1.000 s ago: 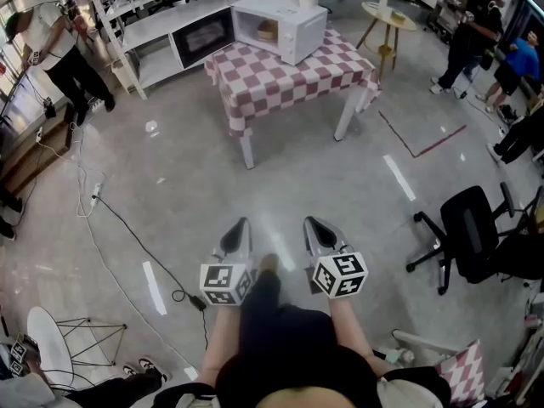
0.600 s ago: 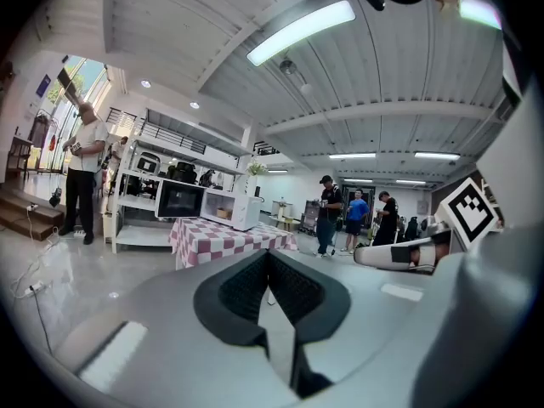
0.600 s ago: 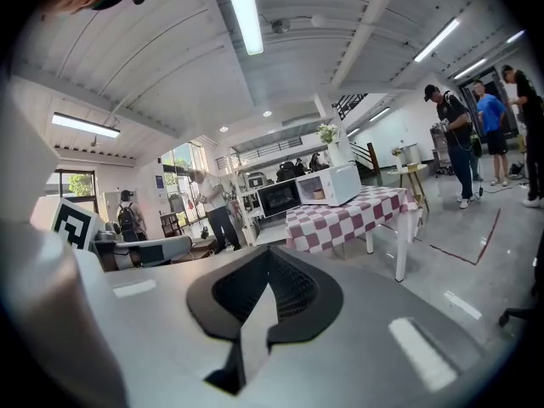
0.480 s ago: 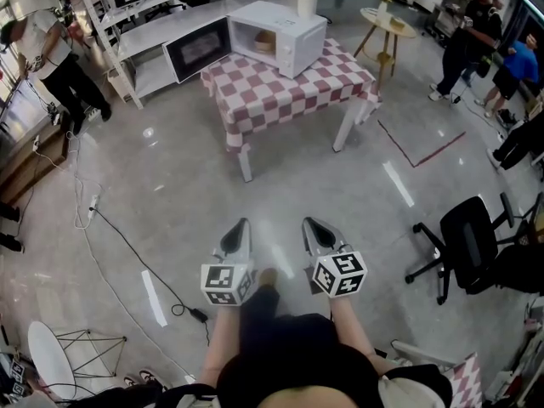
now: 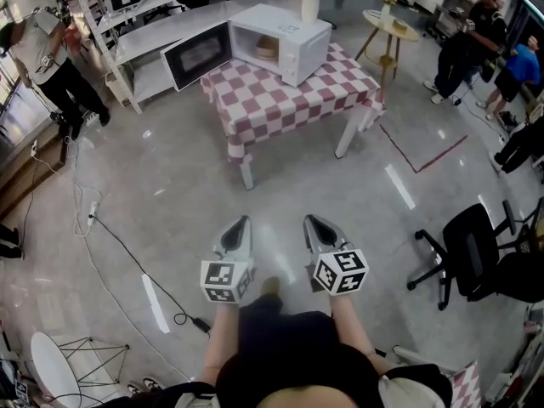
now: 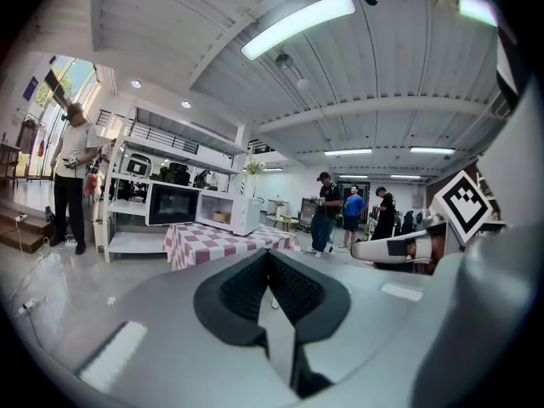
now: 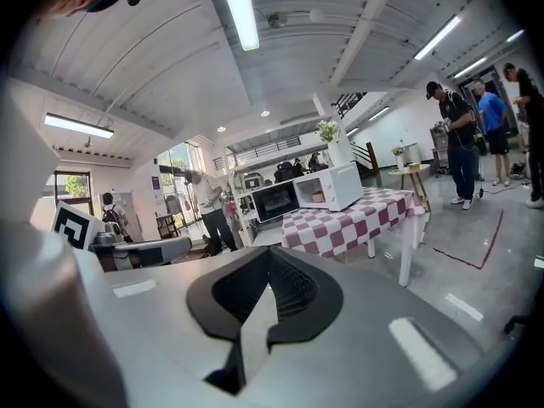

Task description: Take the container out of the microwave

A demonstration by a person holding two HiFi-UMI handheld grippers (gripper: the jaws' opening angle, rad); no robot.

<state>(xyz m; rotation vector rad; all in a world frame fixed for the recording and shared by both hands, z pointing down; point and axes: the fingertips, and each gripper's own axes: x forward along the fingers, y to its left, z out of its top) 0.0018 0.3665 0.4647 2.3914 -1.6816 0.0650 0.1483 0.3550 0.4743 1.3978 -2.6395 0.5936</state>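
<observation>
A white microwave point(image 5: 285, 31) stands on a table with a red-and-white checked cloth point(image 5: 289, 96), its dark door point(image 5: 195, 55) swung open to the left. Inside it sits a small tan container point(image 5: 266, 48). Both grippers are held side by side over the grey floor, well short of the table. My left gripper point(image 5: 243, 221) is shut with nothing in it, its jaws meeting at the tips point(image 6: 269, 253). My right gripper point(image 5: 310, 221) is likewise shut and empty point(image 7: 268, 252). Both gripper views show the microwave point(image 6: 234, 213) point(image 7: 336, 187) far ahead.
A black office chair point(image 5: 476, 245) stands at the right. A cable point(image 5: 110, 223) trails across the floor at the left. A person point(image 5: 42, 49) stands by white shelving at the far left, and others point(image 5: 467, 36) at the far right near a round side table point(image 5: 389, 19).
The table and microwave have drawn slightly nearer and shifted in the head view as I walk toward them. Both grippers keep their place in the view and stay shut.
</observation>
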